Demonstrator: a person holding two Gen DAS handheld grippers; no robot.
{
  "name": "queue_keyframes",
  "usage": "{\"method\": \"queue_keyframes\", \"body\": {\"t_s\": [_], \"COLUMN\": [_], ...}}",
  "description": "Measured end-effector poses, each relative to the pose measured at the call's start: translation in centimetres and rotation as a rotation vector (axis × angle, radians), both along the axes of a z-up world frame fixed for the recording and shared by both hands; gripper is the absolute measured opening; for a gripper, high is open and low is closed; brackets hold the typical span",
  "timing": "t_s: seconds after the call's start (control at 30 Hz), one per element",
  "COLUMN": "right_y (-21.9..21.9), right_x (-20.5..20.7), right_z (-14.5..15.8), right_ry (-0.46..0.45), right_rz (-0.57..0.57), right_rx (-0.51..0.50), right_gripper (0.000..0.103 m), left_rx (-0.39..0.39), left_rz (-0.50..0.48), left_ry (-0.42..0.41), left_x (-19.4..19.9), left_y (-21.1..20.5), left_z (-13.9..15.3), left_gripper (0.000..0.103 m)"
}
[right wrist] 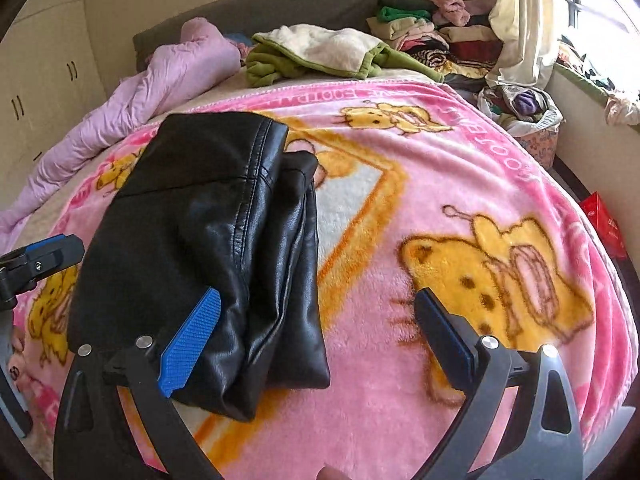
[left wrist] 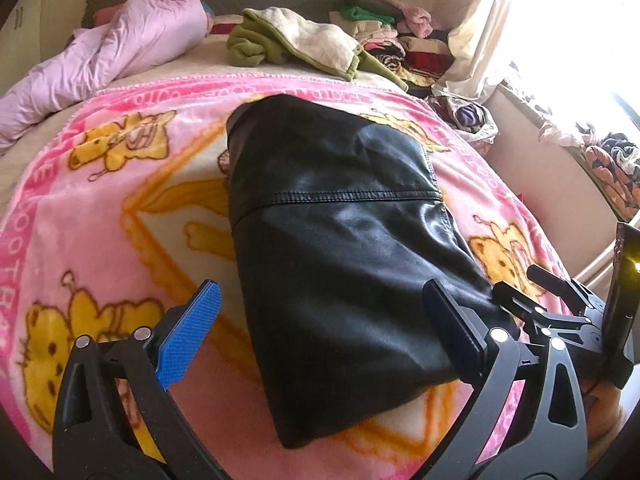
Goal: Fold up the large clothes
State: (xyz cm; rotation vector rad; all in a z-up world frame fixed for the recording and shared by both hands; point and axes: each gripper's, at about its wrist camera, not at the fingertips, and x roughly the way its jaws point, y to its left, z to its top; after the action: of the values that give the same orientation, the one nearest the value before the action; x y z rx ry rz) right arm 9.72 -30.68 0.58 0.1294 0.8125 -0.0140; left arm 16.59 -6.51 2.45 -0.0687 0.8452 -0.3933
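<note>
With both the left gripper [left wrist: 320, 320] and right gripper [right wrist: 320, 336] spread empty, press folded black jacket [right wrist: 208, 248] flat at centre frame.

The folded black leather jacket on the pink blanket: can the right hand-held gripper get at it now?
Probably yes. The right hand-held gripper is open above the folded black leather jacket's near right edge, with nothing between them.
</note>
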Motion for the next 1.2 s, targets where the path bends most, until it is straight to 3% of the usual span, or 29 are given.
{"method": "queue_keyframes", "body": {"t_s": [0.47,0.83,1.03,1.2], "right_y": [2.6,5.4,6.0,7.1], "right_x": [-9.4,-13.9,-15.4,-16.2], "right_z": [3.6,3.5,2.1,0.5], "right_ry": [-0.263,-0.31,-0.294,-0.278], "right_rz": [-0.014,-0.02,-0.029,-0.037], "right_rx": [0.032,-0.009,0.023,-0.033], "right_gripper": [0.099,0.099,0.099,0.099], "left_rx": [0.012,0.019,0.036,0.057], "left_rz": [0.027,0.045,0.053,0.049], "left_ry": [-0.124,-0.166,-0.163,-0.175], "left_x": [-6.4,-10.6,-12.1,-12.9], "left_y": [2.1,4.0,4.3,4.3], "left_z": [1.6,-0.4,-2.2,-3.4], "left_gripper": [0.094,0.094,0.094,0.094]}}
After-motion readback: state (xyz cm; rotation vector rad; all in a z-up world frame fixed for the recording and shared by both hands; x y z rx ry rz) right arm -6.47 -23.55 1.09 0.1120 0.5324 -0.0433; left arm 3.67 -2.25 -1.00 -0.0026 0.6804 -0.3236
